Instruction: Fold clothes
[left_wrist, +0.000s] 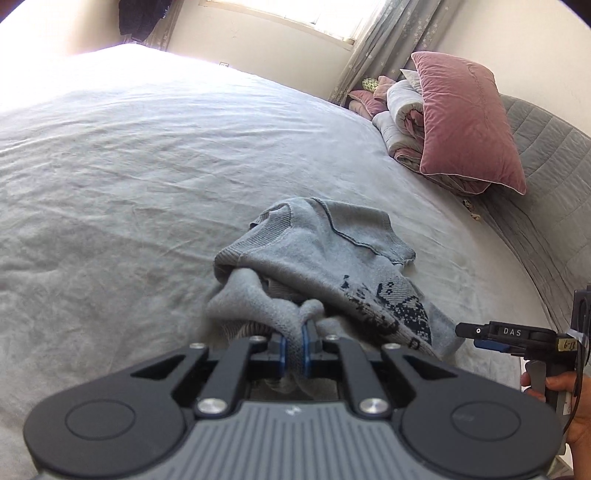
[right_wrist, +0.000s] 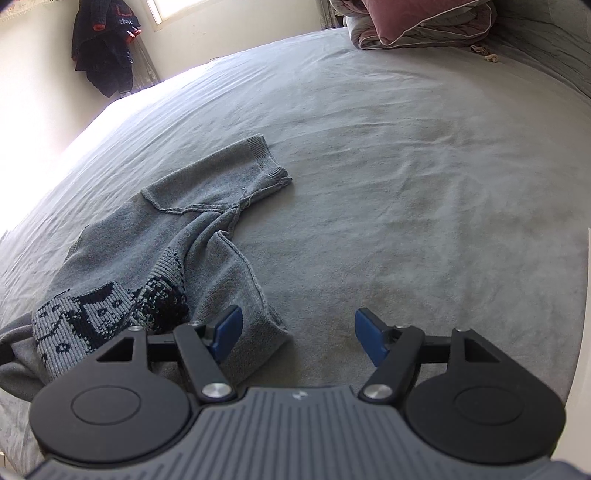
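Pinching a bunched fold of the grey sweater between the blue pads of the left tool, clamped narrow on the knit. Holding the right tool wide, nothing between its pads, just above the sweater's near hem. Lying crumpled mid-bed, well apart from the pink pillow at the head edge.

Bed mostly free; pillows block far corner.

Left claw pinched closed, right claw spread wide, both angled downward
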